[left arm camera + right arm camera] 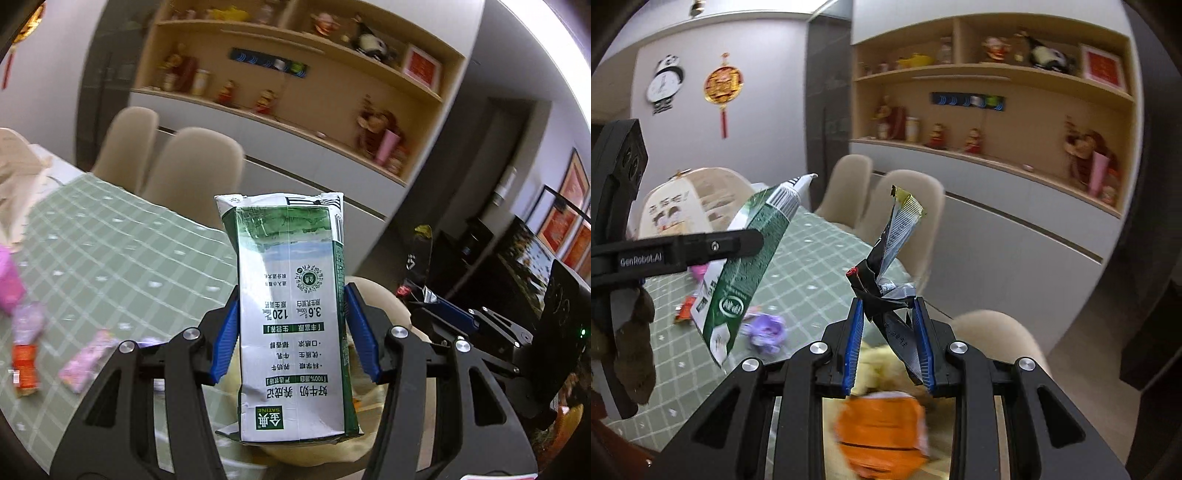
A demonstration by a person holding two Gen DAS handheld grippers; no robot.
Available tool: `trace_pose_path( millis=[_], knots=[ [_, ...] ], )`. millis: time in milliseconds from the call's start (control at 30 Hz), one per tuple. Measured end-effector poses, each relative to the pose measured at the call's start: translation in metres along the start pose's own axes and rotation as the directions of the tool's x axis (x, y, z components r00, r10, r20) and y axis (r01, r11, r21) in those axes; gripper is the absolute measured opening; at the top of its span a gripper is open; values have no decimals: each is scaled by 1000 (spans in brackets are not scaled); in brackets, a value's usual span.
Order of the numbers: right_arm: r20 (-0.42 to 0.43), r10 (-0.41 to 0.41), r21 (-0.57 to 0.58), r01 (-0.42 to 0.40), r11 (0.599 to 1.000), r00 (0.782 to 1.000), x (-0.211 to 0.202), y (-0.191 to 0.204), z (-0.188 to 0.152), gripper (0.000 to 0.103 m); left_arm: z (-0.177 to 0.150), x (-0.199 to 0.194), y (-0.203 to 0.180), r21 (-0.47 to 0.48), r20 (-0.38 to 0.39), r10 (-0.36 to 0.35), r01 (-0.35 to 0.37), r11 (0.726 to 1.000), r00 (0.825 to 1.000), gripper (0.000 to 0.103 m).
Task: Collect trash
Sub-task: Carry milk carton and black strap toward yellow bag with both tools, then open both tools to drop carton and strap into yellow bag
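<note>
A dining room: wooden shelves [993, 74] of figurines fill the upper right of both views, and beige chairs [192, 166] stand behind a table [122, 240] under a green checked cloth.

My left hand-held gripper [291, 328] holds a flattened green-and-white milk carton [291, 306] upright at frame centre, its blue pads [227, 332] pressed to both sides and the print upside down. In the right wrist view the same carton [746, 258] hangs tilted at centre left, above the table.

My right hand-held gripper [888, 339] is clamped narrow on a crumpled black-and-silver wrapper [890, 258], whose torn end sticks up past the fingertips at frame centre. Seen from the left wrist, that wrapper [419, 254] shows at centre right.

More litter lies on the cloth: a purple wrapper [764, 330] at lower left of the right view, an orange packet [24, 365] and a pink wrapper [88, 360] at lower left of the left view. A blurred orange packet [882, 432] sits low in the right view, beneath my fingers.
</note>
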State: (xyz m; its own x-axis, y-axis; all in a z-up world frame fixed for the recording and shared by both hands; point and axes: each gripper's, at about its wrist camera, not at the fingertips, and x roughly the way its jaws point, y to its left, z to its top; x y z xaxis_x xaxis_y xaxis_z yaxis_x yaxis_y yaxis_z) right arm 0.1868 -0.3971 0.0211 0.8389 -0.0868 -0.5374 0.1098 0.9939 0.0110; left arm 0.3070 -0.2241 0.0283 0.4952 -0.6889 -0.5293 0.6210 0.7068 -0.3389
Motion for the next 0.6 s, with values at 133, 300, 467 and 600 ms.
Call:
trace_pose_path(
  millis=[133, 300, 467, 600],
  knots=[
    [-8, -23, 38, 23, 999, 1000, -3, -31, -10, 27, -10, 32, -22, 5, -42, -33, 34, 999, 999, 51],
    [-8, -40, 64, 40, 997, 999, -5, -54, -20, 27, -23, 65, -38, 11, -90, -64, 65, 998, 994, 51],
    [-30, -39, 94, 41, 995, 999, 2, -69, -31, 27, -40, 93, -46, 17, -160, -69, 73, 997, 985, 51],
    [-46, -37, 103, 42, 994, 998, 7, -72, -37, 27, -48, 104, -48, 21, -182, -70, 76, 997, 981, 51]
  ],
)
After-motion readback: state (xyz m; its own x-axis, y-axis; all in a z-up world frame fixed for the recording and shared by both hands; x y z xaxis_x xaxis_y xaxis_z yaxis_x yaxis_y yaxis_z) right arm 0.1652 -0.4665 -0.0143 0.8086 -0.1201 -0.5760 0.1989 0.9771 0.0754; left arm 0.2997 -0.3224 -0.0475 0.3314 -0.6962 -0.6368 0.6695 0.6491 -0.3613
